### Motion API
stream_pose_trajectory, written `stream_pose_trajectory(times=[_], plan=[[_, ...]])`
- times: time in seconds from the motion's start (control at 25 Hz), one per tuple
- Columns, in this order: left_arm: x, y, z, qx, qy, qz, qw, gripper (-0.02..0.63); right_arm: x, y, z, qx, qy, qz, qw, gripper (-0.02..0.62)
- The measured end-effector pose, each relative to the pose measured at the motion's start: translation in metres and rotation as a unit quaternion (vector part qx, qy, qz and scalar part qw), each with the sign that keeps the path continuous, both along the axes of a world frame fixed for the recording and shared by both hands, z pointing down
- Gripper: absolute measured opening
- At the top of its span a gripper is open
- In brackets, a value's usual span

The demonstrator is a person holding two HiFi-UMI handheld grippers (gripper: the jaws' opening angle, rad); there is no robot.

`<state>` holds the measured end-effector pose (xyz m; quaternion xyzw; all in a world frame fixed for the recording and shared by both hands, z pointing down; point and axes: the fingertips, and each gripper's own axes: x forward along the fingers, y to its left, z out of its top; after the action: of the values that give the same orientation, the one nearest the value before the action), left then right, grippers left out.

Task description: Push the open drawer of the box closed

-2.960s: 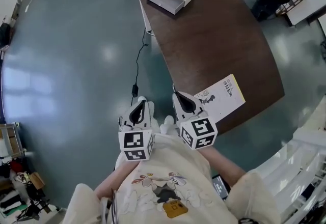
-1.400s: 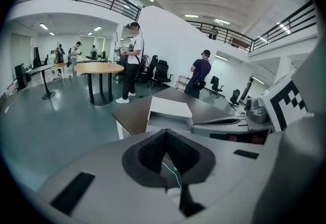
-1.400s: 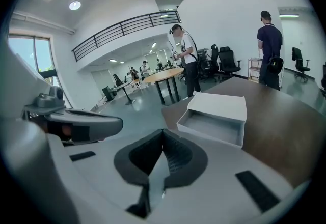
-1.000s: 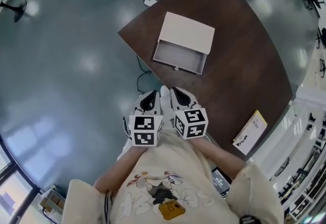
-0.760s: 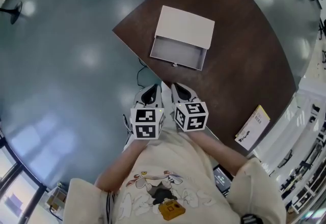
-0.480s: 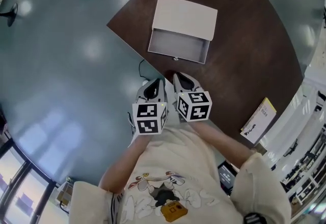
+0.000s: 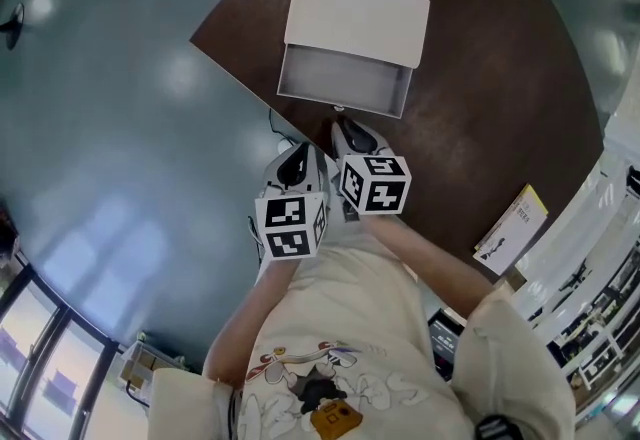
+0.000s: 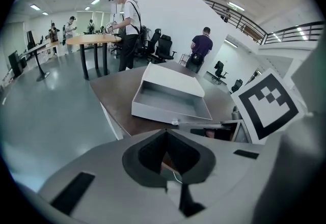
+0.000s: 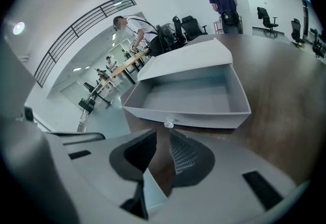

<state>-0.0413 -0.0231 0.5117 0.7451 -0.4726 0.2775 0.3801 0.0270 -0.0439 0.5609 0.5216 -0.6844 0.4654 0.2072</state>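
White box [image 7: 357, 16] on dark table [image 7: 500, 108], its grey drawer [image 7: 343, 83] pulled out, empty

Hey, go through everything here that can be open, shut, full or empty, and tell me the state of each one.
drawer: pulled out, empty.
box: drawer slot open, not yet closed.
right tongs: opening, nothing between them, the knob just ahead.
left tongs: shut, empty.
booklet: closed, lying at the edge of the table.

A dark brown table [image 7: 490, 98] carries 1 white box [image 7: 358, 13], drawer [image 7: 345, 80] open, upper centre, and 1 booklet [image 7: 512, 224] at its right edge.
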Motion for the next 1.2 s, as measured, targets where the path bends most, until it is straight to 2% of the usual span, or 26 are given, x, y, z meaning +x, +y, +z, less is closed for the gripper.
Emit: stream_pose_trajectory(times=[0.24,0.6,1.04,1.2], plan=[[0.010,-0.019,0.027,-0.026,0.000,0.004,0.9997,0.006,0.011,-0.010,0.014,-0.013,0.000,0.019,1.000,0.067],[0.010,-0.031,0.029,-0.025,-0.011,0.005,0.9996,0.006,0.012,-0.016,0.022,-0.025,-0.048,0.034,0.998,0.079],[0.013,-0.029,0.034,-0.035,-0.011,0.007,0.9993,0.006,0.010,-0.014,0.019,-0.046,-0.099,0.033,0.993,0.101],[0.013,-0.029,0.035,-0.034,-0.011,0.007,0.9993,0.006,0.005,-0.014,0.021,-0.047,-0.102,0.022,0.993,0.109]])
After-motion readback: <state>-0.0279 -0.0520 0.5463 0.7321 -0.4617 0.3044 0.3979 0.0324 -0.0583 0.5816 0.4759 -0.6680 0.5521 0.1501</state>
